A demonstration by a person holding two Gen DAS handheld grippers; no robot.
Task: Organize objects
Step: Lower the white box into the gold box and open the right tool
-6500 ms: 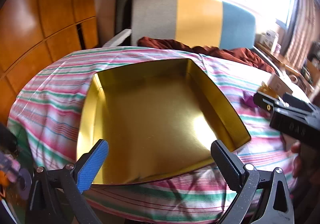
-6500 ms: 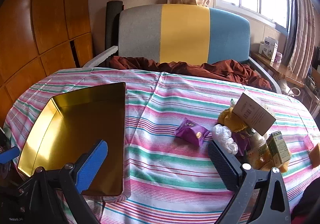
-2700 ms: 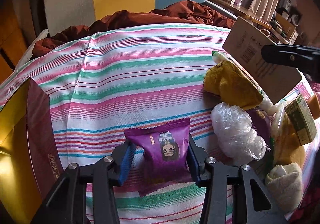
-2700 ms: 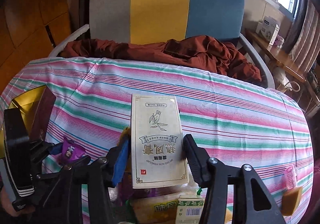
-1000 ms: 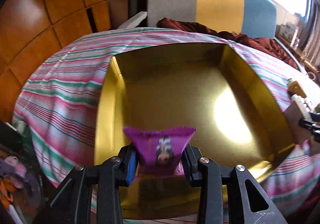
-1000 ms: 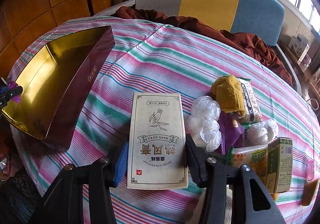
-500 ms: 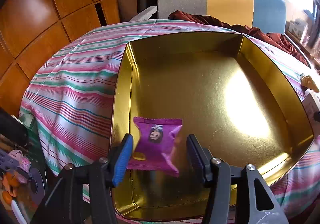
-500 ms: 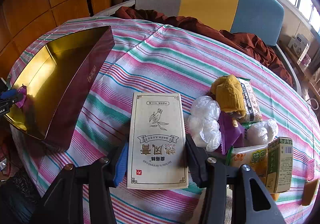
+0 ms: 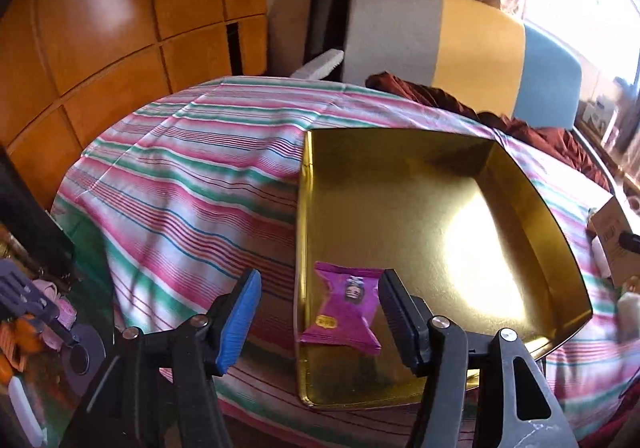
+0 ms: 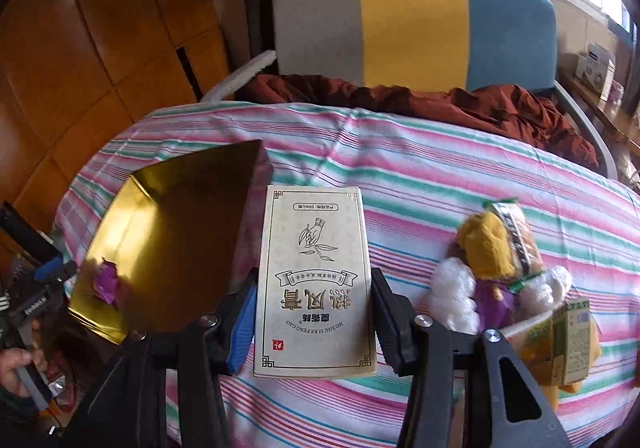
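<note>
Purple snack packet lying flat in the near left corner of the gold-lined box, close to its left wall; left gripper above it with jaws opening, pads clear of the wrapper on both sides; box resting on the striped tablecloth; cream carton clamped between the pads of the right gripper, raised over the cloth just right of the box; heap of wrapped snacks further right; striped chair behind the table
</note>
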